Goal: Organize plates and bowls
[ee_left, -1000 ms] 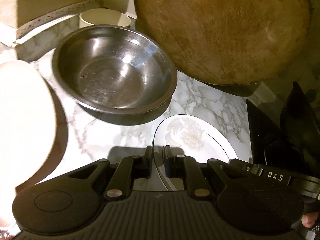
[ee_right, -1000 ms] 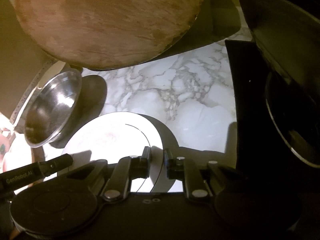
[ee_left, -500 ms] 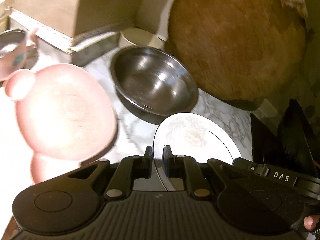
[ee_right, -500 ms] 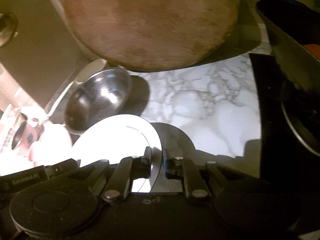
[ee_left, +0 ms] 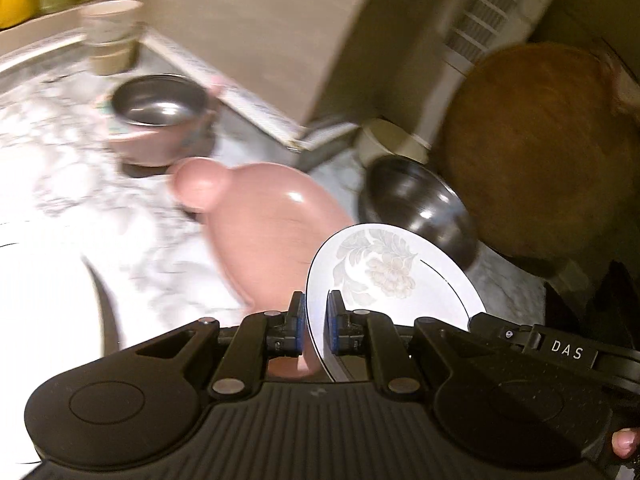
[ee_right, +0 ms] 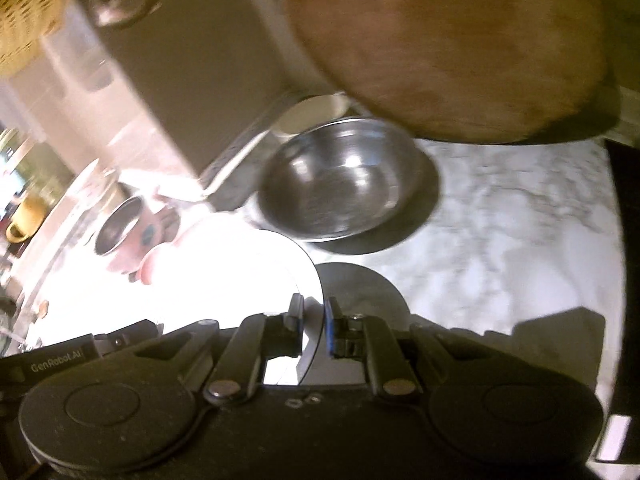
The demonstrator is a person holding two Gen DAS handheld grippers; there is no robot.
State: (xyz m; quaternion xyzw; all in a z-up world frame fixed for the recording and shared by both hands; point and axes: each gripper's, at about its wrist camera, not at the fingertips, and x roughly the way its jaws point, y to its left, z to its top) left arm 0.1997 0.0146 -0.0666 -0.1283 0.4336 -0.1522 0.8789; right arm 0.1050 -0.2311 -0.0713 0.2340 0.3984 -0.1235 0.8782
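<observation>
Both grippers hold one white plate with a grey flower pattern (ee_left: 384,276) by opposite rim edges, lifted above the marble counter. My left gripper (ee_left: 315,316) is shut on its near rim. My right gripper (ee_right: 313,318) is shut on the other rim; the plate (ee_right: 240,272) looks overexposed there. A pink bear-shaped plate (ee_left: 264,224) lies on the counter just beyond and left of the white plate. A steel bowl (ee_left: 416,208) sits behind, also seen in the right wrist view (ee_right: 340,180). A pink cup with a steel insert (ee_left: 160,120) stands further left.
A round wooden board (ee_left: 536,152) leans against the wall at the right. A cream cup (ee_left: 392,136) stands behind the steel bowl. Stacked pale bowls (ee_left: 112,36) sit at far left. A beige box (ee_left: 248,40) stands at the back. A dark stove edge (ee_right: 628,240) borders the right.
Both grippers have lifted the white plate and swung left. The steel bowl and wooden board slid right in view; the pink plate, pink cup and stacked bowls came into view.
</observation>
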